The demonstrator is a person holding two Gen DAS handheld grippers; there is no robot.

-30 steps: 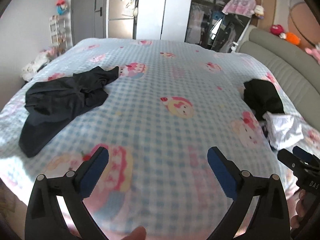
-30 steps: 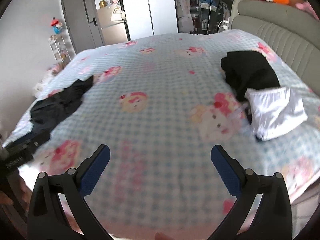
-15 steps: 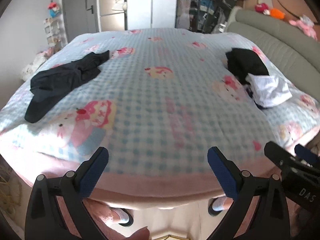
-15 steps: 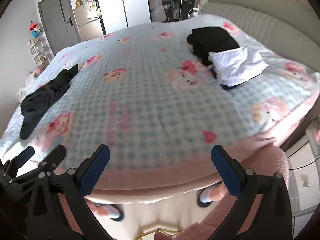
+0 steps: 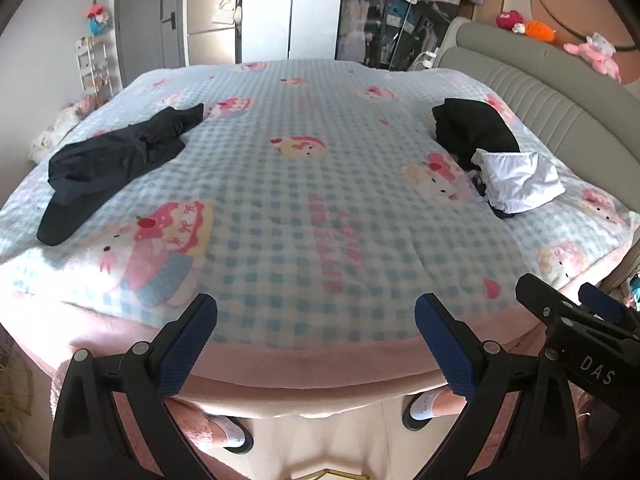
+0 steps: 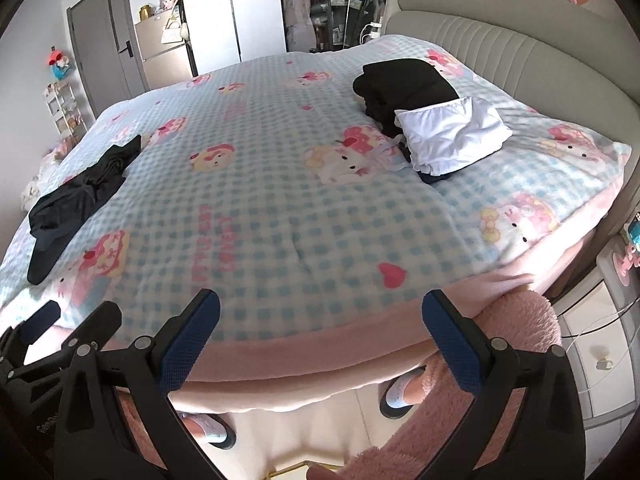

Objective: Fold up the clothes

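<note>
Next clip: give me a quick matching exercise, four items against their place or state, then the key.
Items:
1. crumpled black garment
2. folded black garment
3. folded white garment
4. left gripper

Descriptions:
A. open, holding nothing, at the bed's near edge
B. spread unfolded on the bed's left side
C. next to the headboard, partly under another piece
D. top of the stack on the right

Pairs: 1-B, 2-C, 3-D, 4-A

The checked bed [image 5: 312, 208] carries a crumpled black garment [image 5: 116, 160] and folded clothes [image 5: 496, 156].
</note>
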